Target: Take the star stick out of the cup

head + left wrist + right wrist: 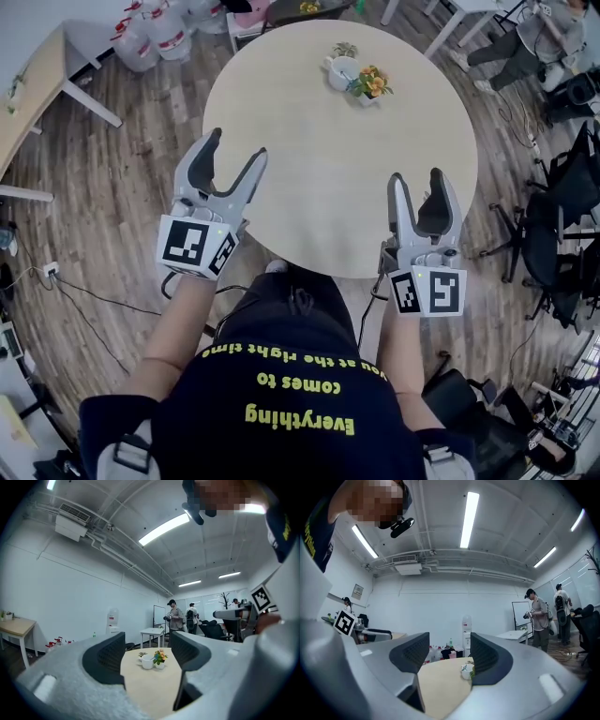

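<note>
While the left tool and right tool hang released and empty over the round, smooth beige tabletop, the white cup stands at its far side, beside a flower pot; the star stick is too small to discern.

We find the round table bare mid-frame; only a cup and flower pot block its upper edge.

What stands in the cup is too small to tell. In the right gripper view, the right claw hides most of the flowers beside it.
</note>
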Demonstrator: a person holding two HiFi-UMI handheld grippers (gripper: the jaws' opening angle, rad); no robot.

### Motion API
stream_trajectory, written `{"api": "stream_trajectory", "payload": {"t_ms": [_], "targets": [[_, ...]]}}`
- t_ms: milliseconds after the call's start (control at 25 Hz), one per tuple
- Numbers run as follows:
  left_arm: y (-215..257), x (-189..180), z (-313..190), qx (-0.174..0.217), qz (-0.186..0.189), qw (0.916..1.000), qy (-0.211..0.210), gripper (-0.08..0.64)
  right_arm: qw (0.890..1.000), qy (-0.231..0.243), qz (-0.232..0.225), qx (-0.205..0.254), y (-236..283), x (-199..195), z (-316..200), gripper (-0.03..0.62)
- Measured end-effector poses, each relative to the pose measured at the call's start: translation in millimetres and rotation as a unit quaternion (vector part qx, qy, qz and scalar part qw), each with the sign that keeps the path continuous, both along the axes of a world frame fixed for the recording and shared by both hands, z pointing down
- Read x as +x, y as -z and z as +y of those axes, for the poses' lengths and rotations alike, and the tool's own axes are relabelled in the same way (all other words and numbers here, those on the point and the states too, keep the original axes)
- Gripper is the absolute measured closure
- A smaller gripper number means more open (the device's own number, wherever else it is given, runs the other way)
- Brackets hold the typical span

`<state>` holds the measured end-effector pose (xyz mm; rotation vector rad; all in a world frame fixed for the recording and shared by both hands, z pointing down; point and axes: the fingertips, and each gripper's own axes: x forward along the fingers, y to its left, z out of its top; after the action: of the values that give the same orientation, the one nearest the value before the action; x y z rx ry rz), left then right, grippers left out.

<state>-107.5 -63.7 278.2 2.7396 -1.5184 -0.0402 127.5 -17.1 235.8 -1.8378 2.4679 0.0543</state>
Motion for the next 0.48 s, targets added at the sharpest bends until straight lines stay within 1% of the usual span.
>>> {"api": "stream_trajectory", "payload": {"t_ms": [320, 480], "targets": [[8, 37, -37, 0.004, -0.003, 0.9997, 0.022, 0.252, 0.999, 0.045, 0.008, 0.011, 11, 22, -59, 0.322], [3, 47, -53, 0.000, 0.000, 0.9991, 0.042, 0.252, 0.998, 0.063, -0.002, 0.010, 3, 34, -82, 0.319]]}}
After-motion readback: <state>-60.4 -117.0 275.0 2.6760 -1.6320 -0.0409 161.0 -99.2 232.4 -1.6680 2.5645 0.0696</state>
